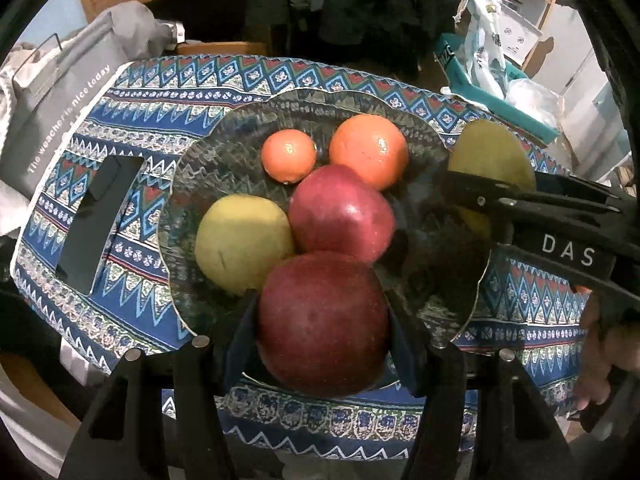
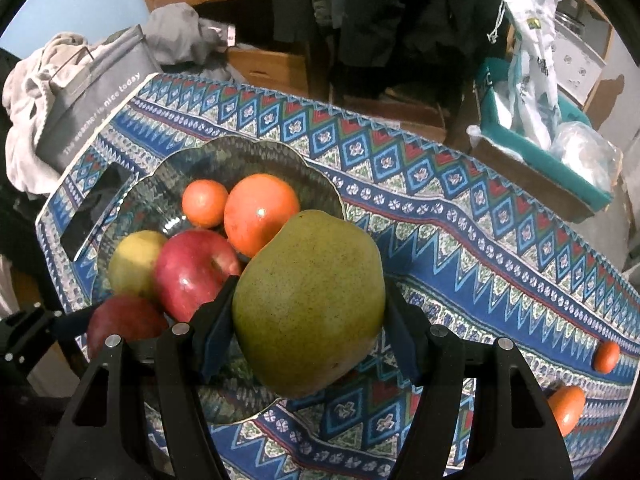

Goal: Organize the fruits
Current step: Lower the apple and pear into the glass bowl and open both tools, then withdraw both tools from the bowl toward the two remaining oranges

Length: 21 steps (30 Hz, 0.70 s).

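Note:
A glass plate [image 1: 224, 148] on the patterned cloth holds two oranges [image 1: 368, 150], a yellow-green apple [image 1: 242, 242] and a red apple [image 1: 340, 212]. My left gripper [image 1: 322, 330] is shut on a second red apple [image 1: 322, 324] over the plate's near rim. My right gripper [image 2: 310, 320] is shut on a green pear [image 2: 310, 304] above the plate's right edge [image 2: 320, 184]; it also shows in the left wrist view [image 1: 492, 152]. The plate's fruits show at left in the right wrist view.
A dark phone [image 1: 100, 220] lies left of the plate. A grey bag [image 1: 60, 120] stands at the far left. Two small oranges [image 2: 566, 408] lie on the cloth at the right. A teal box [image 2: 540, 160] with bags sits beyond the table's far right.

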Each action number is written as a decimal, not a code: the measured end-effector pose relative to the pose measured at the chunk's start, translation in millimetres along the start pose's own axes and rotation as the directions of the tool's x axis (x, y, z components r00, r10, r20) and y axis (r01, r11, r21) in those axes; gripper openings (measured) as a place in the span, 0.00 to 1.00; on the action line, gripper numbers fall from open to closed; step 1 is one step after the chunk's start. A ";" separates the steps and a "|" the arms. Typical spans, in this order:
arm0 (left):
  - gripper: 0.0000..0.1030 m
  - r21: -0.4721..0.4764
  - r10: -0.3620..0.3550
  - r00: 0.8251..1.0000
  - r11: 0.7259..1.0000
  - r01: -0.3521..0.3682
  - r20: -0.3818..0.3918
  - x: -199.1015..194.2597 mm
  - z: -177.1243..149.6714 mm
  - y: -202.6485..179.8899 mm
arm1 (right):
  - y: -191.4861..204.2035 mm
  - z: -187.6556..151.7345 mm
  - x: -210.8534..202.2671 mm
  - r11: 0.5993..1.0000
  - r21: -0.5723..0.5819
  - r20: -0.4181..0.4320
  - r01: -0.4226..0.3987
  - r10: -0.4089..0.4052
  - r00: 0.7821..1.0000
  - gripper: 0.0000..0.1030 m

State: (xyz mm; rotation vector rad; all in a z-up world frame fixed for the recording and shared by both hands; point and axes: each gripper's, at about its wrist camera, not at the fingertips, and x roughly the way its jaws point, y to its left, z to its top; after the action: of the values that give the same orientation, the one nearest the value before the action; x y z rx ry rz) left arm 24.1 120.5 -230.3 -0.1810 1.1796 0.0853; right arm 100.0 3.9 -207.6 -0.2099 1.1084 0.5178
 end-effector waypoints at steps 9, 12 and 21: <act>0.69 0.017 0.015 0.999 1.000 -0.016 0.033 -6.7 4.1 -5.4 | 4.6 0.7 3.3 1.000 -0.008 -0.019 -0.029 0.029 0.999 0.67; 0.72 0.022 0.028 0.998 0.999 -0.029 0.052 -8.9 4.8 -6.0 | 6.2 2.3 -2.1 0.999 -0.010 0.003 -0.049 0.049 0.999 0.67; 0.72 -0.015 0.023 0.995 1.000 -0.022 0.096 -20.8 10.1 -2.8 | 1.2 17.5 -47.2 1.000 0.009 0.117 -0.028 0.027 0.993 0.71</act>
State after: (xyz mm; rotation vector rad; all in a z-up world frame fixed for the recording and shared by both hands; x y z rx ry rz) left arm 25.8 120.2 -207.1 -0.1744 1.0852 0.1210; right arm 97.2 -1.6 -157.7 -0.1534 1.0009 0.5420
